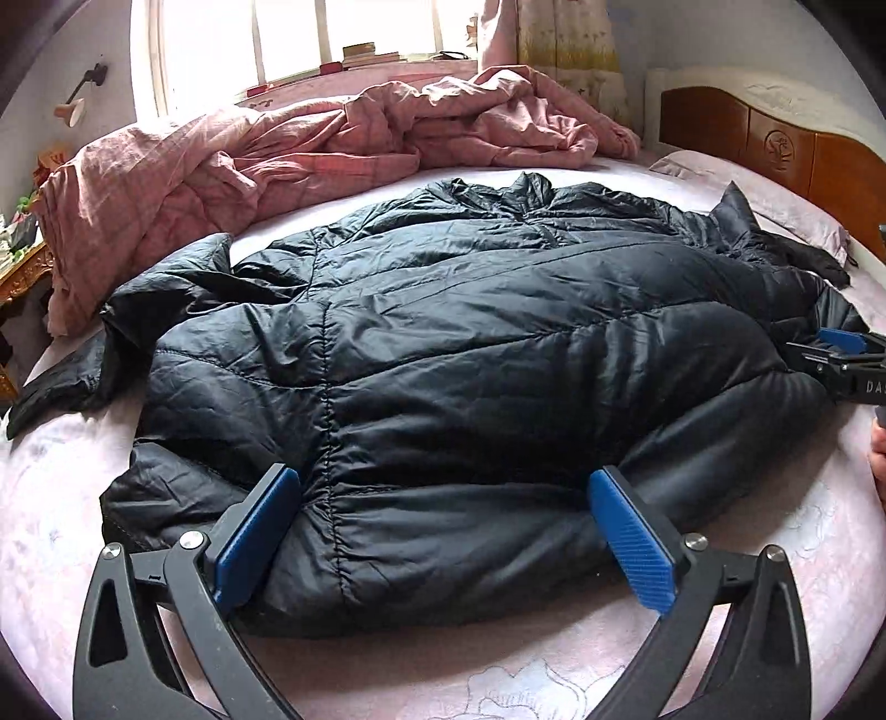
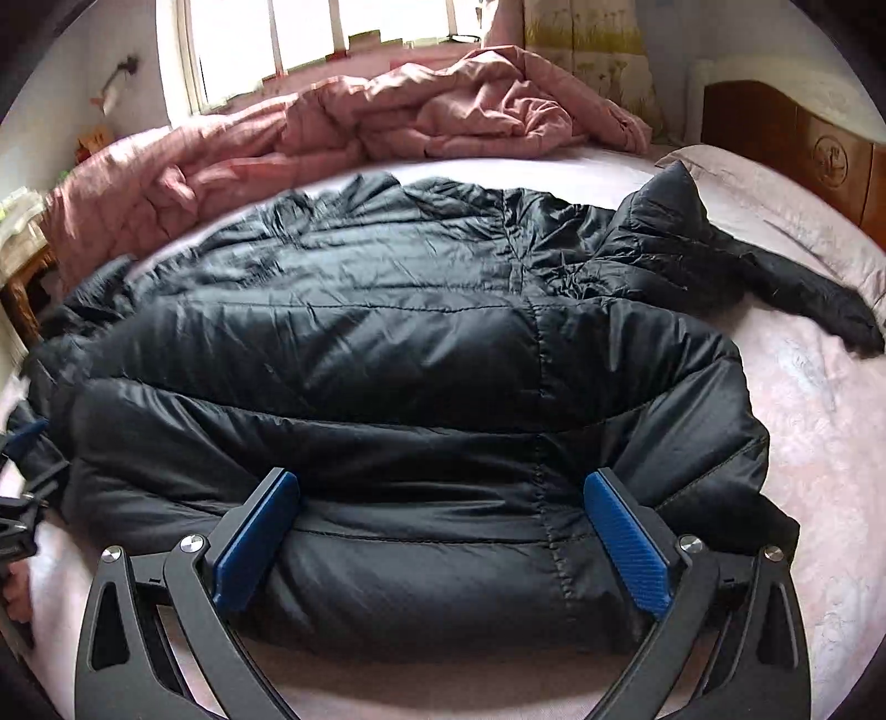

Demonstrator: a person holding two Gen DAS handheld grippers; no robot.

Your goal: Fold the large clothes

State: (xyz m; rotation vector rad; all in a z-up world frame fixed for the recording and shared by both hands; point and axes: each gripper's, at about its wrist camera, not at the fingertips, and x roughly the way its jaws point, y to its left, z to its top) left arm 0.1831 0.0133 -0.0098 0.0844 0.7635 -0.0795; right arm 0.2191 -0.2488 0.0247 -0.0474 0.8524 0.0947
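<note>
The black puffer jacket lies across the bed, long axis left to right. My left gripper and right gripper gape wide, empty, straddling its near edge.

Daylight enters from the blown-out white-framed window at the back. Soft sheen on the black quilted puffer jacket; faint shadows beneath it. Strong fisheye bending, dark vignette at corners. Right wrist view: motion blur along its left side.
</note>
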